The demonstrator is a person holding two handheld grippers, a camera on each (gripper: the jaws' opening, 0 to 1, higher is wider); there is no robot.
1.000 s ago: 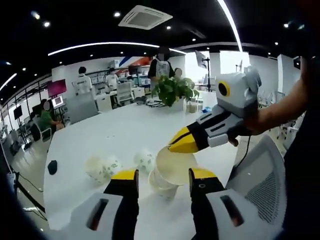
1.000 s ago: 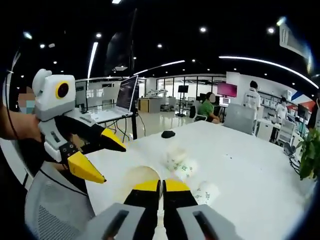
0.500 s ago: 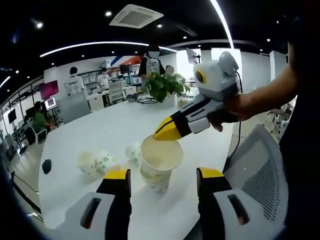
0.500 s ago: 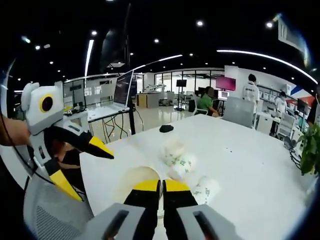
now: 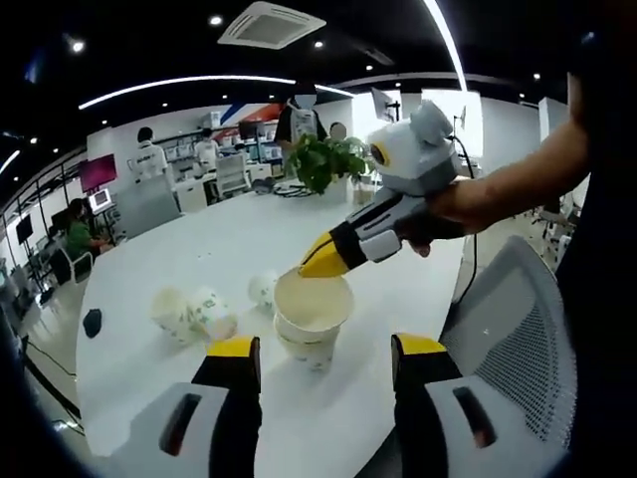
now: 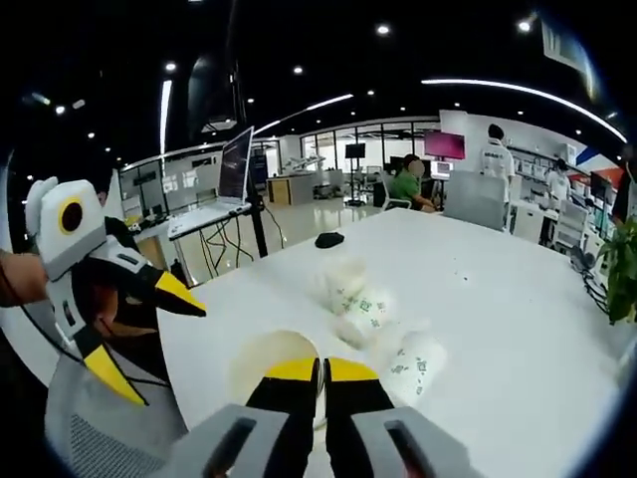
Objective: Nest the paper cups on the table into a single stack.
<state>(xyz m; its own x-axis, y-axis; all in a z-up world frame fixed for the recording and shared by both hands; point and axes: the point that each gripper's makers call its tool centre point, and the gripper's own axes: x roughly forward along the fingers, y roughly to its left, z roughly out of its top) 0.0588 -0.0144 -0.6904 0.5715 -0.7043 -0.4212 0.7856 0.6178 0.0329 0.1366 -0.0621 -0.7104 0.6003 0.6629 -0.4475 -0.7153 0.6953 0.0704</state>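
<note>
Left gripper view: we see the left gripper with its jaws spread wide and nothing between them, low over the near edge of the white table. Just beyond them stands a small stack of paper cups, upright, close to that near edge. The right gripper comes in from the right with its jaws pressed together on the rim of the top cup. Three loose cups lie on their sides further in, to the left of the stack. We judge that the step in hand is seating the top cup into the stack. The next move calls for letting go of the rim and reaching for one of the lying cups. A small dark object rests near the table's left edge, and a potted plant stands at the far edge.

Right gripper view: we see the right gripper closed on the cup rim, the cup's open mouth showing to the left of the jaws. The left gripper hangs at the left, jaws apart. The loose cups lie just beyond. The room is an open office with ceiling lights, desks, screens and several people behind the table.
</note>
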